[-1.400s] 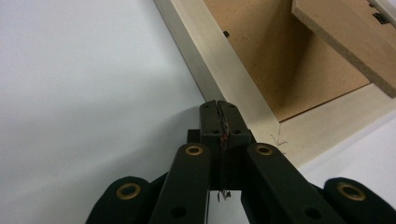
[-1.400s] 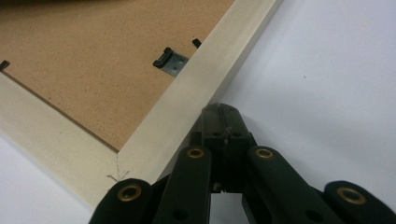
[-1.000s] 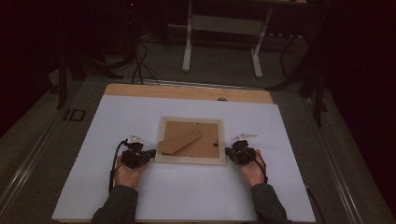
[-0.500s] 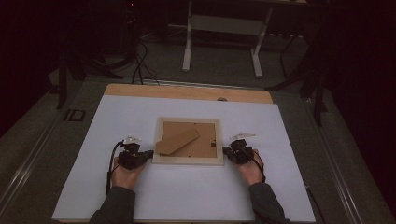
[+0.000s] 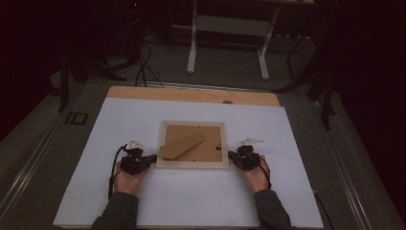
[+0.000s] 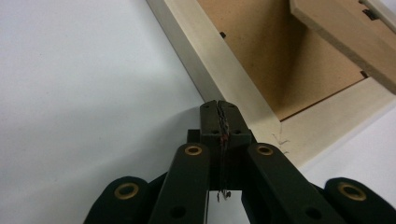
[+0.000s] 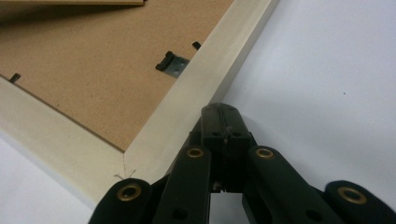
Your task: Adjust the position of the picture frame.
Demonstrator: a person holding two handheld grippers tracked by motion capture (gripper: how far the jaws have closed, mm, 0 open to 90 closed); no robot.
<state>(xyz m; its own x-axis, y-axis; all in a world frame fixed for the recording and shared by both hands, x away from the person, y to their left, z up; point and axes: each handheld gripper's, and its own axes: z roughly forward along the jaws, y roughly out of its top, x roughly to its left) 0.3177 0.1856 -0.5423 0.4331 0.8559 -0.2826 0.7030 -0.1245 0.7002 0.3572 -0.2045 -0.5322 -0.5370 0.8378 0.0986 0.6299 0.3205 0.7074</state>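
A pale wooden picture frame (image 5: 192, 164) lies face down on the white table cover, its brown backing board (image 5: 206, 147) up and a brown stand flap (image 5: 181, 145) slanting across it. My left gripper (image 5: 153, 158) is shut with nothing held, its tips touching the frame's near left corner (image 6: 243, 100). My right gripper (image 5: 231, 155) is shut too, tips against the frame's right side (image 7: 205, 79) close to the near right corner. In the left gripper view the closed tips (image 6: 219, 109) meet the pale rail. In the right gripper view the closed tips (image 7: 224, 114) press the frame's outer edge, near a small metal hanger clip (image 7: 170, 62).
The white sheet (image 5: 191, 196) covers a wooden tabletop (image 5: 191, 94) whose far strip stays bare. Small black tabs (image 7: 15, 77) hold the backing board in the frame. Beyond the table stand a white table leg frame (image 5: 225, 43) and cables on a dark floor.
The frame and both grippers have slid slightly towards the left between the earliest frame and now; both grippers stay shut at the frame's sides.
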